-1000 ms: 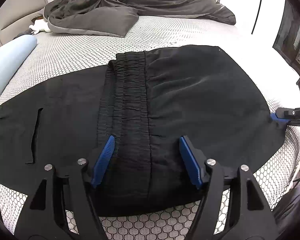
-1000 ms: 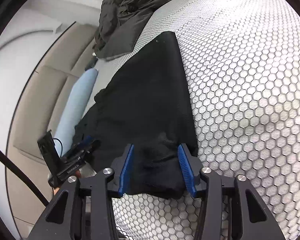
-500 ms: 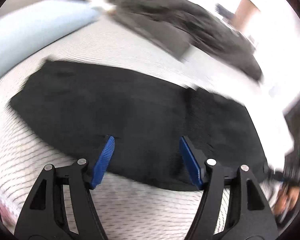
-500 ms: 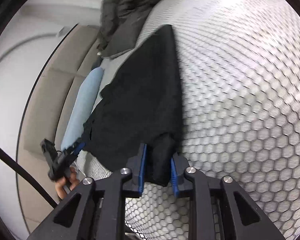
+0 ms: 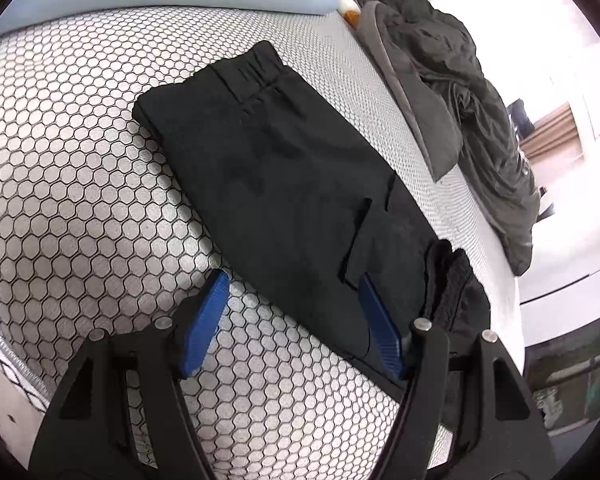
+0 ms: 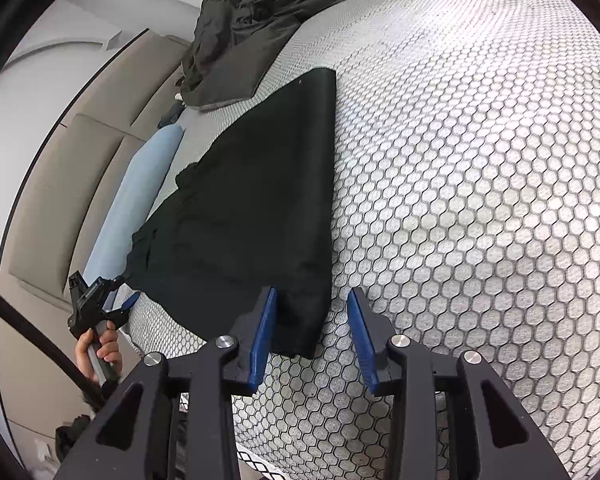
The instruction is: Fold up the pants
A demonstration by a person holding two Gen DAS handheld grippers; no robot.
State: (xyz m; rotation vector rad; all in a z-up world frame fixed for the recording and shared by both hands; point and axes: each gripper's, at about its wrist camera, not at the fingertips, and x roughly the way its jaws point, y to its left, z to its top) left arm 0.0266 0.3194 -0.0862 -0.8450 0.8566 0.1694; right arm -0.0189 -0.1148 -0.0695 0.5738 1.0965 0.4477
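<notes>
left wrist view: the folded black pants [image 5: 300, 184] lie on the honeycomb mattress [image 5: 80, 200], long axis running diagonally from waistband at upper left to lower right. left gripper [image 5: 292, 320] gapes, empty, at their near edge.

right wrist view: the pants [image 6: 260, 200] stretch away toward the upper right. right gripper [image 6: 312, 336] is opening, their near corner loose between its pads.

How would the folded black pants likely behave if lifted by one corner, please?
The pants would probably droop and unfold: soft cloth, layers lying loose, gathered waistband. They look light. They would likely drag rather than slide on the textured mattress.
</notes>
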